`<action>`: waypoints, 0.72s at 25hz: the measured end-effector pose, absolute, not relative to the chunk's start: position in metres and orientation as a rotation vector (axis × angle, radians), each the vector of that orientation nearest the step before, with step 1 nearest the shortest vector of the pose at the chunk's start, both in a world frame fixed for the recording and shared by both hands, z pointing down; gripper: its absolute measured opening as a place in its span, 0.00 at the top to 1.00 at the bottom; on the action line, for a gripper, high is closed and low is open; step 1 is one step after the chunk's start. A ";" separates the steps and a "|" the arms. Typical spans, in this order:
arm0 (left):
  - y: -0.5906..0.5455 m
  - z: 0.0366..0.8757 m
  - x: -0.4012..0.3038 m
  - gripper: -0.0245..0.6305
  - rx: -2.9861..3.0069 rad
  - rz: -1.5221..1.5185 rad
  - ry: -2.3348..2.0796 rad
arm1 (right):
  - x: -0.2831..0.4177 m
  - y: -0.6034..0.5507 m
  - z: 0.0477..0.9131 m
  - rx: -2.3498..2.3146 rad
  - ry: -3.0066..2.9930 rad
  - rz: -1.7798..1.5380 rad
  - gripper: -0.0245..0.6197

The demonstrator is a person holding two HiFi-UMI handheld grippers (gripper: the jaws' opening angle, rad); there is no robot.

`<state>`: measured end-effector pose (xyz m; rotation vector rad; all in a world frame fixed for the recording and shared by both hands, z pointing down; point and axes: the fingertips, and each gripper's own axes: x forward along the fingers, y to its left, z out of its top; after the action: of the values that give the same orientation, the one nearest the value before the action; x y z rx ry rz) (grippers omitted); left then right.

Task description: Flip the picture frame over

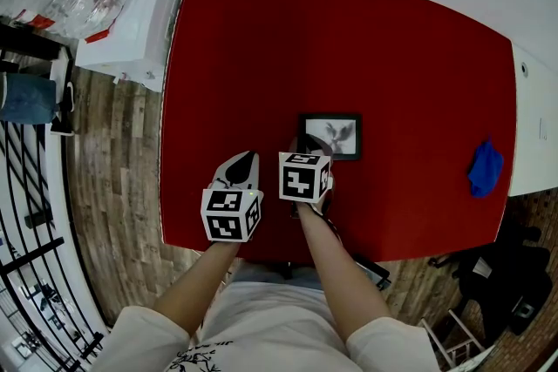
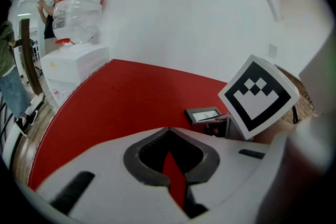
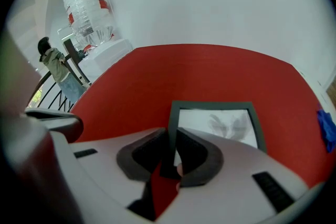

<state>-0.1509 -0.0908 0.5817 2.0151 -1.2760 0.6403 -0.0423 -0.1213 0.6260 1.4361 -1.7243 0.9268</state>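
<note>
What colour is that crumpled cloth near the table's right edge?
Blue. The cloth shows best in the head view, lying on the red table.

- A red table [image 1: 261, 57] stands against a white wall [image 2: 184, 18].
- A crumpled blue cloth [image 1: 486, 168] lies near the table's right edge.
- A white water dispenser [image 1: 131, 30] stands off the far left corner, with a clear bottle [image 2: 81, 0] on top.
- A black railing [image 1: 26, 213] borders the wood-plank floor [image 1: 113, 179].
- A person [image 3: 55, 68] stands near the dispenser.

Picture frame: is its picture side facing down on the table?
No, the picture frame lies with its grey picture showing upward.
</note>
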 end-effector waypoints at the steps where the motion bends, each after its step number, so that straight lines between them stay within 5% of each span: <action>1: -0.091 0.582 -0.151 0.95 2.015 0.641 -1.276 | -0.042 -0.121 0.626 1.436 -1.724 0.926 0.86; 18: -0.088 0.579 -0.144 0.95 2.019 0.646 -1.282 | -0.052 -0.123 0.574 1.444 -1.961 1.263 0.86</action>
<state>-0.1444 -0.0880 0.5789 2.0193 -1.2818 0.6463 -0.0522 -0.1231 0.5736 1.4438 -1.9612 1.2635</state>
